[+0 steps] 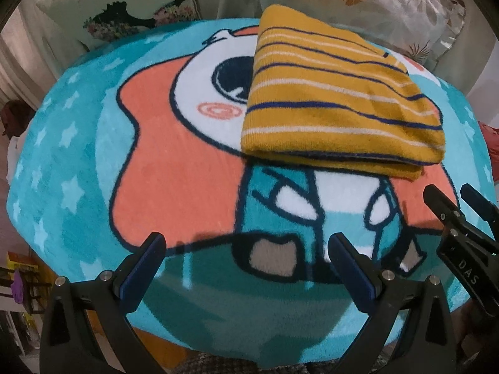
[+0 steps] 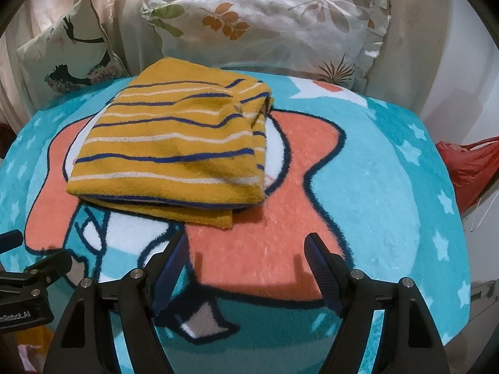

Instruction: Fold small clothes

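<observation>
- Where the left wrist view looks forward, the left tongs [image 1: 246, 249] stand spread wide with nothing between their blue-padded fingers [image 1: 142, 268], held above the near part of a plush cartoon blanket [image 1: 78, 168].
- The folded yellow garment [image 1: 340, 99], striped in navy and white, lies on the blanket well ahead of these tongs and a little to the right, its layered folded edge facing the camera.
- At the right edge of this view the right tongs [image 1: 458, 196] reach in, tips apart and empty, near the garment's near right corner but not touching it.
- A patterned cushion [image 1: 131, 3] and a floral pillow [image 1: 389, 6] lean behind the blanket.
- In the right wrist view, the right tongs [image 2: 246, 249] are likewise spread and pinch nothing, hovering over the orange patch of the blanket [image 2: 405, 187].
- The yellow garment [image 2: 174, 143] rests just beyond and to the left of them, folded into a rough square with a lower layer poking out at its near edge.
- Part of the left tongs [image 2: 31, 258] shows at the left edge.
- The floral pillow [image 2: 268, 28] and cushion [image 2: 68, 50] stand behind, and something red [image 2: 467, 168] lies beside the blanket on the right.
</observation>
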Motion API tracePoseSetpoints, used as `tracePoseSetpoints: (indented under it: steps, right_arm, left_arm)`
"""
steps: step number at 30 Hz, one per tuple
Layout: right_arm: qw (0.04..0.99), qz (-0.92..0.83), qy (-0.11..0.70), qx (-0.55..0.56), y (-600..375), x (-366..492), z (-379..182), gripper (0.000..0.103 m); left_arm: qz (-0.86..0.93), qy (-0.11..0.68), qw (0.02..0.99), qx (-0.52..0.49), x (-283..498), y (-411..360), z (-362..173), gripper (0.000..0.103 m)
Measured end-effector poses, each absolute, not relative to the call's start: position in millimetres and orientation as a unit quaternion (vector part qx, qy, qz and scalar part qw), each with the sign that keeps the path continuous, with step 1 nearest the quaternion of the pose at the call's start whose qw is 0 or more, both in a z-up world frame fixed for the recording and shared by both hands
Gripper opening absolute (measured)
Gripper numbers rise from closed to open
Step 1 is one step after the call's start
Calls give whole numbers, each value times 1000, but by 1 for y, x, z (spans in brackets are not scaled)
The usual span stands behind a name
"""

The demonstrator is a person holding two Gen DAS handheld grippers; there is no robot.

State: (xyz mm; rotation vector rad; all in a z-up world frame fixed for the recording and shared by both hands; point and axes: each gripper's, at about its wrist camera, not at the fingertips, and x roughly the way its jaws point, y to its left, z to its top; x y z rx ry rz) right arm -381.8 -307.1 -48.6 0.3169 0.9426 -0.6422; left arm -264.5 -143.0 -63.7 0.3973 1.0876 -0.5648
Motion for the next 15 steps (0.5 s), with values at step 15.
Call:
tracePoseSetpoints:
  steps: [15]
  right_arm:
    - [828, -303, 448, 148, -309, -377, -52, 81]
  left_arm:
    - [-261, 518, 792, 190, -261, -146, -73, 103]
